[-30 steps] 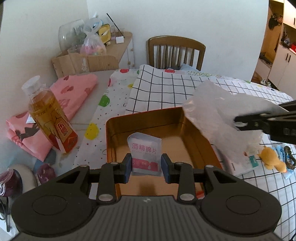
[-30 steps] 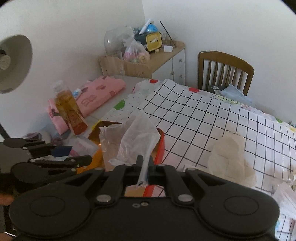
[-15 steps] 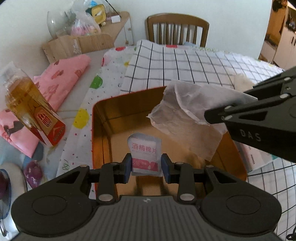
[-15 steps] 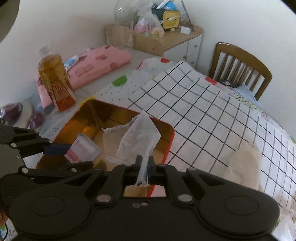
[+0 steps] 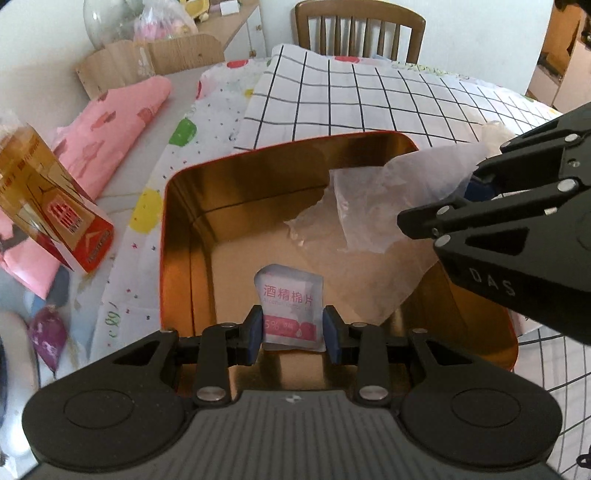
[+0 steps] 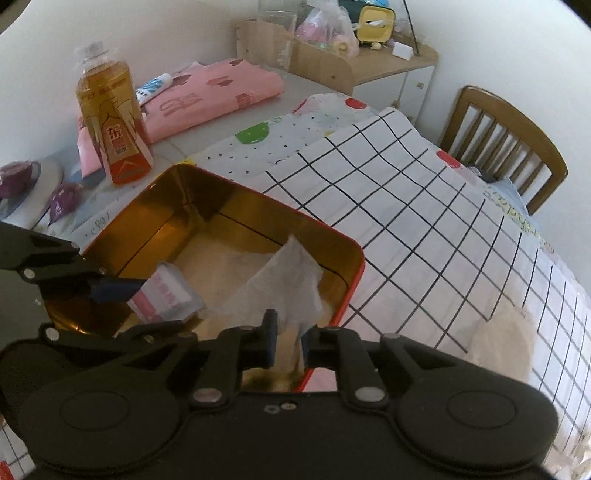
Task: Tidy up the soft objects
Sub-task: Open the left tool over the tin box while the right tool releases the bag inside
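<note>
A red tin with a gold inside point(image 5: 173, 236) lies open on the checked cloth; it also shows in the right wrist view point(image 6: 354, 273). My left gripper point(image 5: 293, 332) is shut on a small white-and-pink alcohol pad packet point(image 5: 290, 310) and holds it low inside the tin. My right gripper point(image 6: 286, 338) hangs over the tin's right side with its jaws parted a little. A crumpled white tissue point(image 6: 280, 291) lies between them and spreads onto the tin floor point(image 5: 369, 206).
A tea bottle point(image 6: 110, 122) stands left of the tin. A folded pink cloth point(image 5: 114, 125) lies behind it. A cream soft item point(image 6: 498, 343) lies on the checked cloth at the right. A wooden chair point(image 5: 358, 29) and a cluttered cabinet point(image 6: 340, 55) stand at the back.
Both grippers have come down into the tin. The right gripper's jaws have opened a little around the tissue, which now rests on the tin floor. The left still holds the packet.
</note>
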